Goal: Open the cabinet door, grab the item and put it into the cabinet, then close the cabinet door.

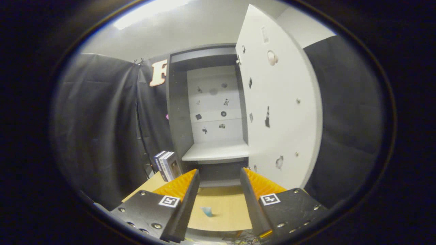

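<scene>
- Low in the middle of the frame, the gripper (219, 177) hangs above a wooden table (228, 204), its two fingers spread wide apart and holding nothing.
- Between the fingers, on the tabletop below, lies a small pale-blue item (206, 211), touched by neither finger.
- Beyond the fingertips, at the centre of the frame, stands a grey cabinet (177, 109); its inside shows a white back panel with small dark stickers and a bare white shelf (216, 151).
- Right of centre, the white cabinet door (286, 129) is swung open, reaching from the upper frame down to just beside the right finger; it too carries small stickers.
- Lower left of the cabinet, just past the left finger, a few books (166, 165) stand upright on the table.
- Black cloth (98, 136) hangs at both left and right.
</scene>
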